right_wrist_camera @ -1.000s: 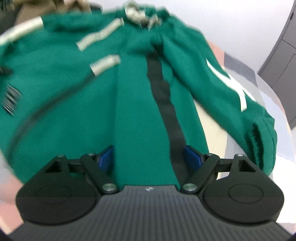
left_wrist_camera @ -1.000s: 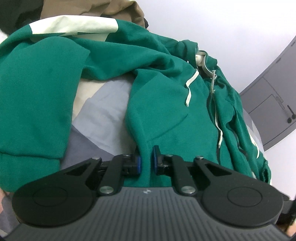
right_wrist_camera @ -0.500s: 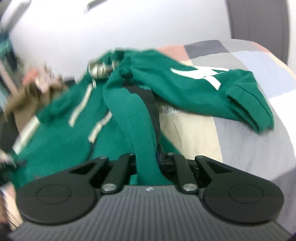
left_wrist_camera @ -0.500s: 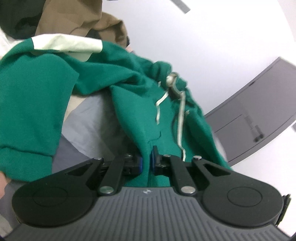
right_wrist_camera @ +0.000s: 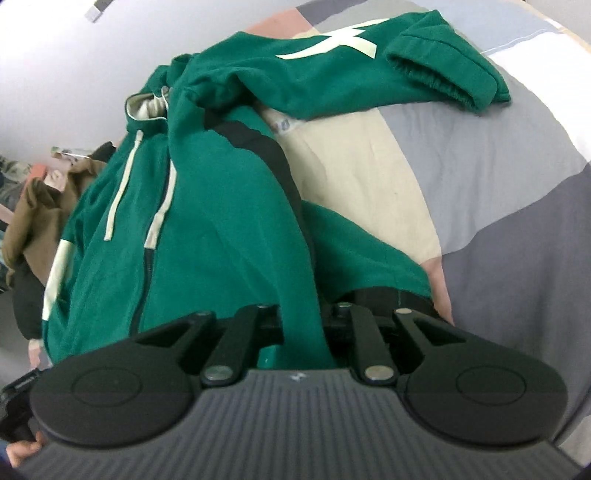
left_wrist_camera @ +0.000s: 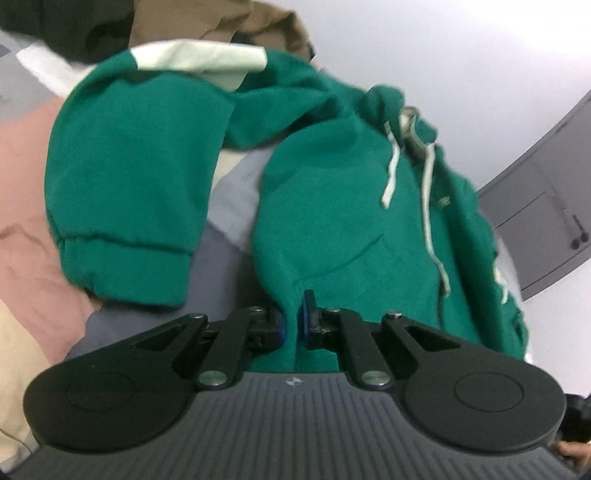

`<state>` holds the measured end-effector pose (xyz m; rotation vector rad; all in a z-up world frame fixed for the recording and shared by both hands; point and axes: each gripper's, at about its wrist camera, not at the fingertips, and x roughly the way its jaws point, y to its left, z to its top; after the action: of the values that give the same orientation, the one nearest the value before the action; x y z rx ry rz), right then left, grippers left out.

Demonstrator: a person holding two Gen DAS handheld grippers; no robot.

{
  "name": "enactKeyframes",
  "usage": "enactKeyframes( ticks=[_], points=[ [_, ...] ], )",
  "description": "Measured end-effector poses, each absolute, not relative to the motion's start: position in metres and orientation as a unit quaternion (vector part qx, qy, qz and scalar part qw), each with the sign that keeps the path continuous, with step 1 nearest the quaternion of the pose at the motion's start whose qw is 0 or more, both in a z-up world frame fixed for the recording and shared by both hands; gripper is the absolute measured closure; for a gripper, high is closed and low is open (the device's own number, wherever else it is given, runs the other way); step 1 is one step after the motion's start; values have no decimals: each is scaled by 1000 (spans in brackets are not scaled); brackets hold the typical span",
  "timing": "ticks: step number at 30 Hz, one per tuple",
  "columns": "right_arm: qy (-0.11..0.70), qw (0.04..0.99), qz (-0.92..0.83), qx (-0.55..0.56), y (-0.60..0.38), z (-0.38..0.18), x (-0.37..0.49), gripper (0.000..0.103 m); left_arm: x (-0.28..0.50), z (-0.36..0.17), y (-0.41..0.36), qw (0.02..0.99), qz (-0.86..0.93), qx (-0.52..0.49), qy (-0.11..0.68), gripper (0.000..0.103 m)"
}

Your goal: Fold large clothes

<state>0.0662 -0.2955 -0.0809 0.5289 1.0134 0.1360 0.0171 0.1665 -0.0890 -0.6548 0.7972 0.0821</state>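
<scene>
**Both grippers clamped on the green hoodie's lower edge**

1. Left gripper (left_wrist_camera: 291, 317): I held it pointing down at the bed. Its blue pads (left_wrist_camera: 305, 320) were drawn almost together, with a thin fold of the green hoodie (left_wrist_camera: 332, 221) pinched between them at bottom centre of the left wrist view.

2. Right gripper (right_wrist_camera: 303, 321): its jaws had just closed hard and then eased open very slightly. A thick bunched fold of the same hoodie ran between the fingers at lower centre of the right wrist view and hid the pads, with the fabric pressed tight from both sides.

3. Position of the garment: the hoodie lay crumpled on the patchwork bedspread (right_wrist_camera: 480, 155), filling the centre of both views.
   - In the left wrist view, one sleeve with a ribbed cuff (left_wrist_camera: 125, 273) lay at centre left, and two pale drawstrings (left_wrist_camera: 391, 173) hung at upper right of centre.
   - In the right wrist view, the other sleeve (right_wrist_camera: 369, 74) stretched across the upper right, marked with a pale cross, and a black strip (right_wrist_camera: 273, 158) ran down the body towards my fingers.

4. Surroundings: a brown garment (left_wrist_camera: 229, 22) lay beyond the hoodie at the top of the left wrist view. A grey cabinet (left_wrist_camera: 546, 221) stood at the right edge.
</scene>
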Motion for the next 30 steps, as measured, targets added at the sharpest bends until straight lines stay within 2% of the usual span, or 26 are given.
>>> enactKeyframes(
  ticks=[1, 2, 3, 4, 6, 7, 8, 9, 15, 19, 21, 30],
  points=[
    [478, 838, 66, 255, -297, -79, 67, 86, 18, -90, 167, 867, 40, -315, 383, 92],
    [478, 836, 65, 260, -299, -77, 68, 79, 17, -90, 168, 866, 41, -318, 383, 91],
    [479, 836, 62, 262, -300, -74, 65, 73, 15, -89, 169, 866, 42, -319, 382, 82],
    [479, 835, 60, 263, -304, -71, 66, 71, 14, -88, 171, 866, 47, -319, 383, 66],
    [477, 836, 60, 265, -311, -66, 67, 56, 6, -86, 176, 863, 69, -324, 382, 37],
    [474, 836, 60, 269, -315, -65, 69, 51, 3, -84, 177, 865, 72, -325, 374, 37],
    [470, 838, 58, 270, -320, -62, 70, 37, 2, -80, 177, 869, 74, -325, 367, 37],
    [465, 842, 54, 268, -325, -61, 73, 30, -1, -76, 177, 874, 77, -321, 357, 37],
    [426, 869, 17, 251, -363, -57, 104, 29, 2, -56, 159, 911, 83, -260, 309, 37],
    [370, 913, -34, 170, -383, -54, 132, 27, 7, -52, 142, 928, 72, -221, 292, 37],
    [352, 926, -43, 126, -387, -60, 146, 22, 12, -54, 134, 932, 66, -210, 289, 37],
    [344, 936, -15, -72, -364, -114, 194, 21, 41, -69, 121, 932, 56, -199, 298, 37]
  ],
)
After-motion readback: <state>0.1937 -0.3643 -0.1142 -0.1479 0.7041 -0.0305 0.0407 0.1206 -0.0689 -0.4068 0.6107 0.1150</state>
